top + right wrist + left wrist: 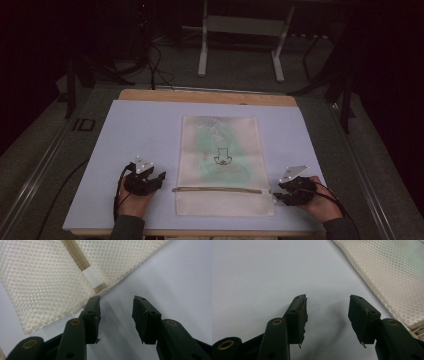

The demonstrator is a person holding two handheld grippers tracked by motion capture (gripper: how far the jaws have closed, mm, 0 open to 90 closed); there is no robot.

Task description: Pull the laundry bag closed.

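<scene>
Leftmost, the left gripper (150, 181) rests on the pale blue mat (125, 135), jaws spread and empty. Between the grippers lies a cream mesh bag (222, 165) holding something green. Its tan zipper (77, 257) weave shows close up beside the right gripper (116, 312), likewise spread, holding nothing.

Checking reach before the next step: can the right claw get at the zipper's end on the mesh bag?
Probably yes. The right claw is open beside the mesh bag, with the zipper's end just ahead and nothing between.
</scene>
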